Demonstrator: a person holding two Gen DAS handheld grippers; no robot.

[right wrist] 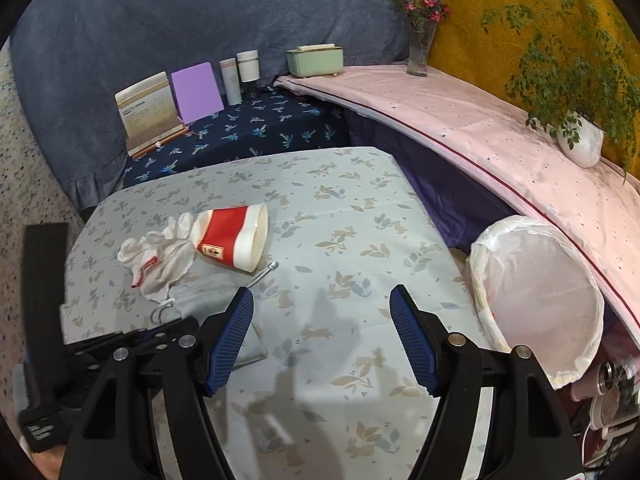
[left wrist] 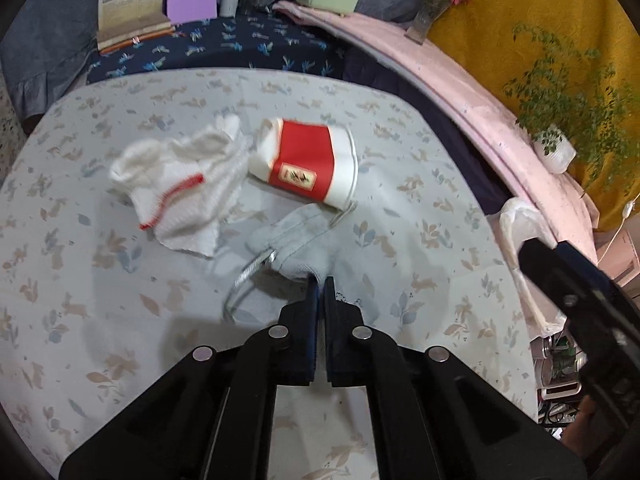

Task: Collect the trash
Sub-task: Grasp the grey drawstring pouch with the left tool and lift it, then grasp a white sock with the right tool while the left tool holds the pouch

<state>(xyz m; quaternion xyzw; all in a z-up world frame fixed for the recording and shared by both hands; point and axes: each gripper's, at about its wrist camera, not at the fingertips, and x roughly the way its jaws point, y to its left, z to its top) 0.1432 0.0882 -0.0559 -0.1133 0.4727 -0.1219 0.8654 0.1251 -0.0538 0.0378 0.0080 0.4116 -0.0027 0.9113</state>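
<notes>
The table under its pale grey cloth printed with leaves and rabbits (right wrist: 344,216) fills most of what I see, and beside its right edge stands the round bin lined with a white plastic bag (right wrist: 536,300), mouth tipped toward me. On the cloth lie the trash pieces close together: a crumpled white rag with a red stripe (left wrist: 176,184), a red-and-white paper cup (left wrist: 308,162) on its side touching the rag, and just nearer me a light grey face mask with a silvery cord (left wrist: 296,240). My left gripper (left wrist: 320,284) slants down at the table, its jaws closed together on the near edge of the mask. My right gripper (right wrist: 322,300) also tilts downward over bare cloth between the mask and the bin, jaws spread wide with nothing between the blue pads (right wrist: 232,340).
</notes>
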